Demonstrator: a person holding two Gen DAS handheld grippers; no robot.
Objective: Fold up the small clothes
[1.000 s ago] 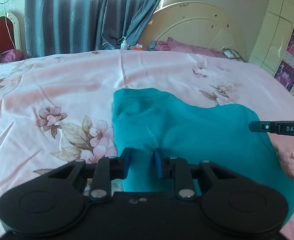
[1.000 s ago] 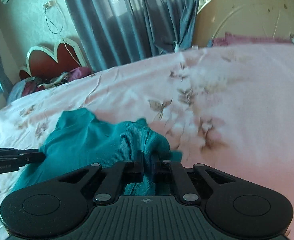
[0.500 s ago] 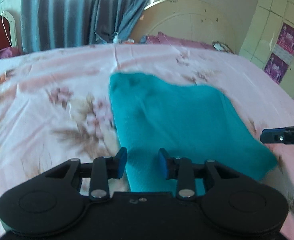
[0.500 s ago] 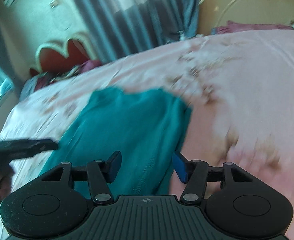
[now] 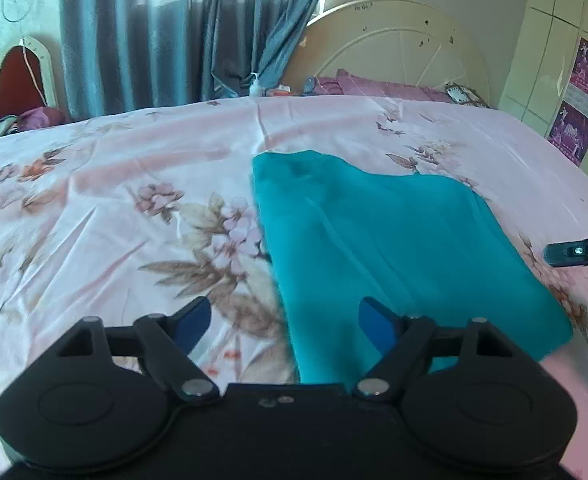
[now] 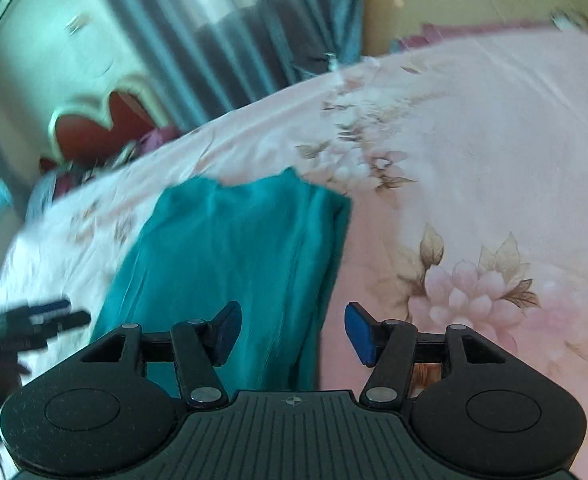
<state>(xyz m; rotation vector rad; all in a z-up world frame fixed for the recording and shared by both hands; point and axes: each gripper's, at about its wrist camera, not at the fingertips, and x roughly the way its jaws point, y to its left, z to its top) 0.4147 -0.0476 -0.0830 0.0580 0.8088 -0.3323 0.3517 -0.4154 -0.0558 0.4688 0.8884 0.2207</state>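
The teal garment (image 5: pixel 398 240) lies flat on the bed (image 5: pixel 114 200), folded into a rough oblong whose long axis runs away from both cameras, from the near edge of the bed toward the headboard (image 5: pixel 394 52). It sits between the two grippers. The left gripper (image 5: pixel 284 322) hangs over the garment's near left corner: its right finger is above the cloth, its left finger above bare sheet. The right gripper (image 6: pixel 292 330) hangs over the near right edge in the mirrored way, left finger above the cloth, right finger above the sheet. Neither is clearly nearer; each has its own side of the near end in front of it.

Both pairs of fingers are spread, having just been opening, and nothing is pinched. The cloth lies below the gaps, not pressed by the blue pads (image 5: pixel 192 322).

Judging by its smooth, oblong lie, one fold looks done. A further fold would most likely bring the near end up along the long axis to the far end, so each gripper would have to come down on its own near corner.

The bed is covered with a pink floral sheet, lightly creased. Behind it hang blue-grey curtains (image 5: pixel 154 28), with purple pillows (image 5: pixel 378 88) at the headboard and a tiled wall (image 5: pixel 566 48) to the right. The right wrist view is blurred.
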